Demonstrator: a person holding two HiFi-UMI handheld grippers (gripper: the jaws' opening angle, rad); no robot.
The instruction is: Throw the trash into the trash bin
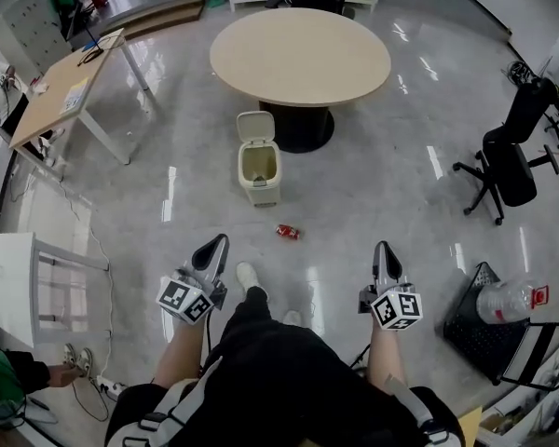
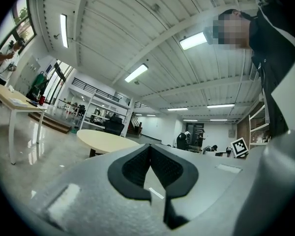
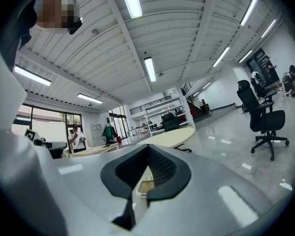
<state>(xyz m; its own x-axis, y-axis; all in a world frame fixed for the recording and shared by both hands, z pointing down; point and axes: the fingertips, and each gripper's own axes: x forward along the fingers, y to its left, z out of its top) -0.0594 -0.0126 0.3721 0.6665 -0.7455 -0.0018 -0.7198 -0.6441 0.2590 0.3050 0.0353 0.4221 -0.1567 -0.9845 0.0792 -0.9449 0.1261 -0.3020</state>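
You hold both grippers out level in front of you, one on either side of your legs. The left gripper has its fingers together at the tips with nothing between them. The right gripper is the same, its fingers closed on nothing (in each gripper view only a narrow slit shows below the tips).

The can, small and red, lies on the floor at your 12 o'clock, ahead of both grippers and touching neither. Just past it, toward 11 o'clock, the bin stands upright with its lid raised; can and bin are near each other but apart. Through the slit of the right fingers you can see the bin's rim.

The round table stands behind the bin at 12 o'clock. A black chair is at 2 o'clock, well away from the can. A clear bottle lies by a black basket at 3 o'clock. Your shoe is just short of the can.
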